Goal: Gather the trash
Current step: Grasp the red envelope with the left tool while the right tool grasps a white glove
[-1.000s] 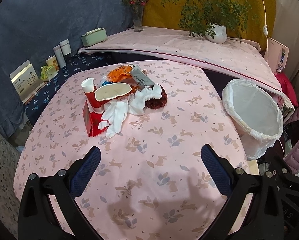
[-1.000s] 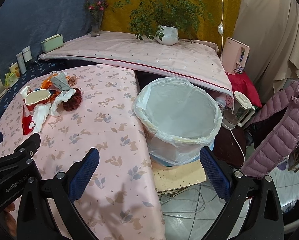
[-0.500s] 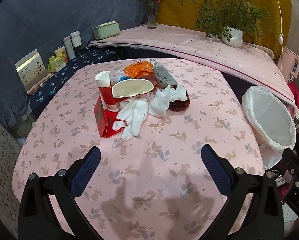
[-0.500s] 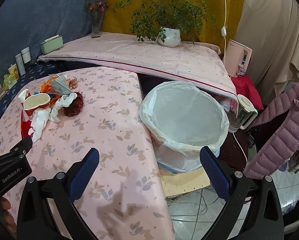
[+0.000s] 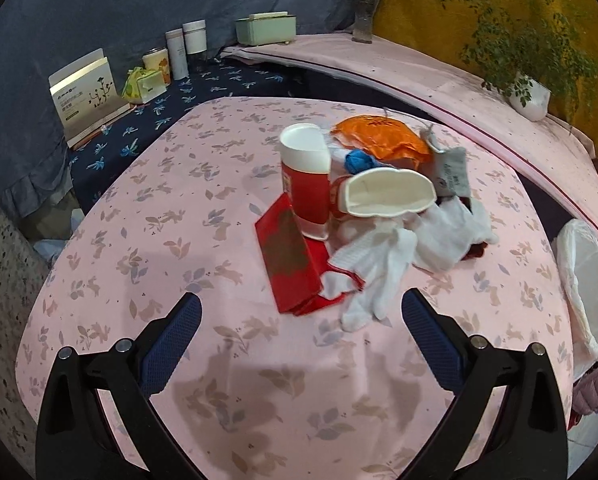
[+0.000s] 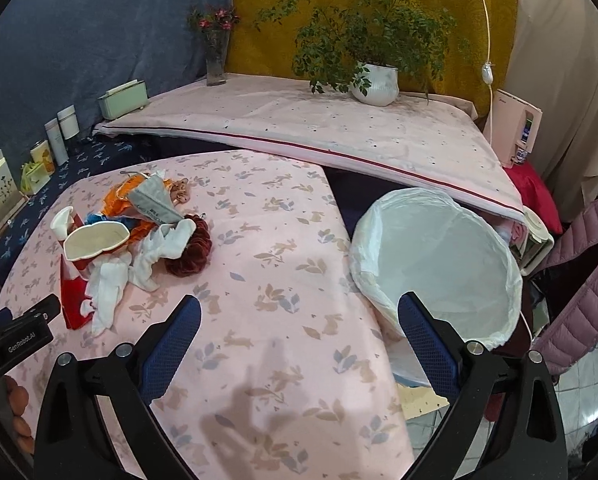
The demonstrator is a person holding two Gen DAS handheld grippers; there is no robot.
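Trash pile on table (both grippers agape, empty), bin beside.

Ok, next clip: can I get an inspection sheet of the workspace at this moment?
Surface: table under a pink leaf-print cloth, mostly bare in front.
Job's things: trash pile on the table: upright red cup, crushed cup, red carton, white gloves, orange wrapper, grey packet, dark red ball. Lined bin stands beside the table, nothing seen inside.
Clutter: nothing seen beyond the pile.
Grippers: left gripper open, aimed at the pile; right gripper open, over the table edge by the bin.
Cables: white cord hangs on the wall.
Surroundings: potted plant, flower vase, puffer jacket.
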